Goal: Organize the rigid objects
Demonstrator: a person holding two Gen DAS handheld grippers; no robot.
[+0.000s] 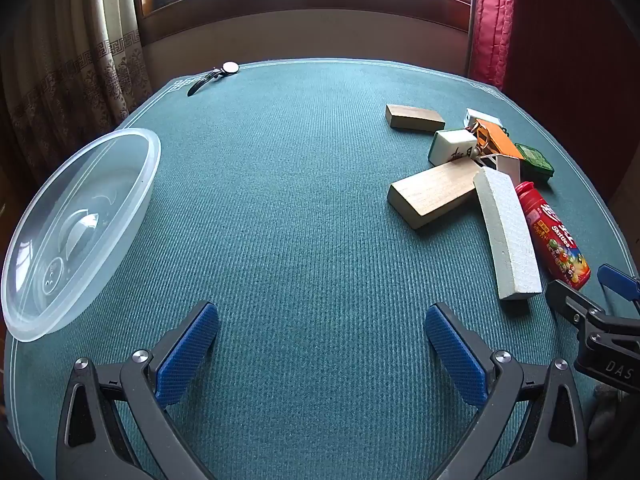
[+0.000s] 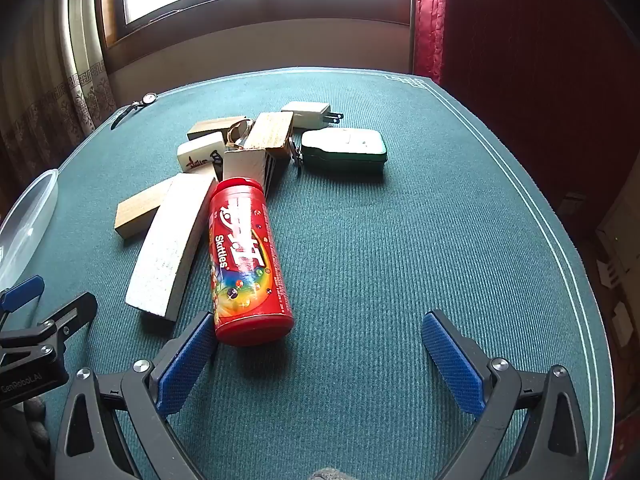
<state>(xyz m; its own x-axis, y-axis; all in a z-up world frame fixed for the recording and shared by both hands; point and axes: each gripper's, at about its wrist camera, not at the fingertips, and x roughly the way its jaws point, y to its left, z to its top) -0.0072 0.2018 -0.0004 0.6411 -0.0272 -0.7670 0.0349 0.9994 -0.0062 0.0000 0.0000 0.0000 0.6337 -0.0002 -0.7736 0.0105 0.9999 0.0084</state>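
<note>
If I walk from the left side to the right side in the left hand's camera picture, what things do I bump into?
Clear plastic bowl → wristwatch → big wooden block → white foam block → red candy bottle → the right gripper poking in at the edge.

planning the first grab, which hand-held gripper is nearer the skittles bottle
Right. The right hand-held gripper sits open with one finger beside the Skittles bottle base. The left hand-held gripper is open farther off, the bottle beyond its right side.
</note>
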